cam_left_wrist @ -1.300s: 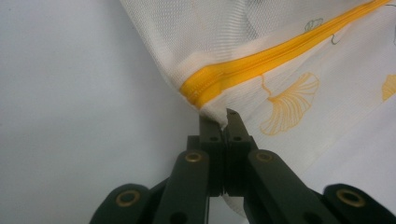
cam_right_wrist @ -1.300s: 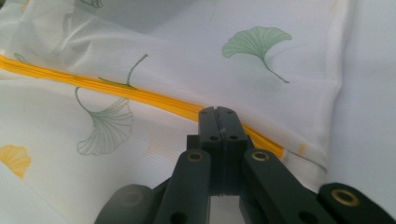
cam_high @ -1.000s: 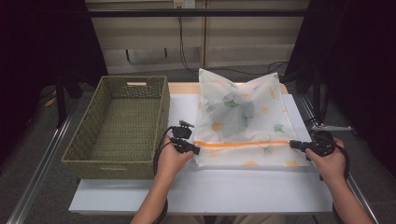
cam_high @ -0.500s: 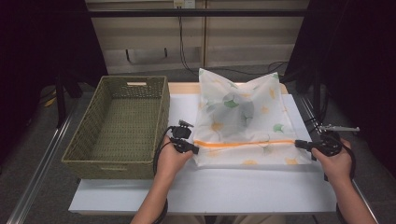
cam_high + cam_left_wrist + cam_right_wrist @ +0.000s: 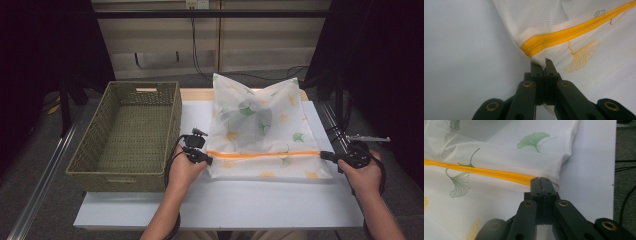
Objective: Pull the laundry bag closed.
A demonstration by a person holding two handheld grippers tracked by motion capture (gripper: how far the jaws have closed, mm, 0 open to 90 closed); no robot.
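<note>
A white mesh laundry bag (image 5: 260, 130) printed with ginkgo leaves lies on the white table (image 5: 225, 200), with an orange zipper (image 5: 265, 154) running across its near part. My left gripper (image 5: 206, 160) is shut on the bag's left edge just below the zipper's end (image 5: 531, 48); fabric is pinched between its fingertips (image 5: 543, 64). My right gripper (image 5: 326, 155) is shut on the bag's right edge at the zipper's other end (image 5: 524, 178). The zipper is stretched taut between the two grippers. Something dark shows faintly through the mesh.
A woven green-brown basket (image 5: 132, 135) stands on the left of the table, close to my left hand. Metal rails run along both table sides, and cables hang at the back. Bare tabletop lies in front of the bag.
My right gripper has shifted slightly to the right, pulling the bag's right edge and the zipper tighter. The left hand has stayed put.
</note>
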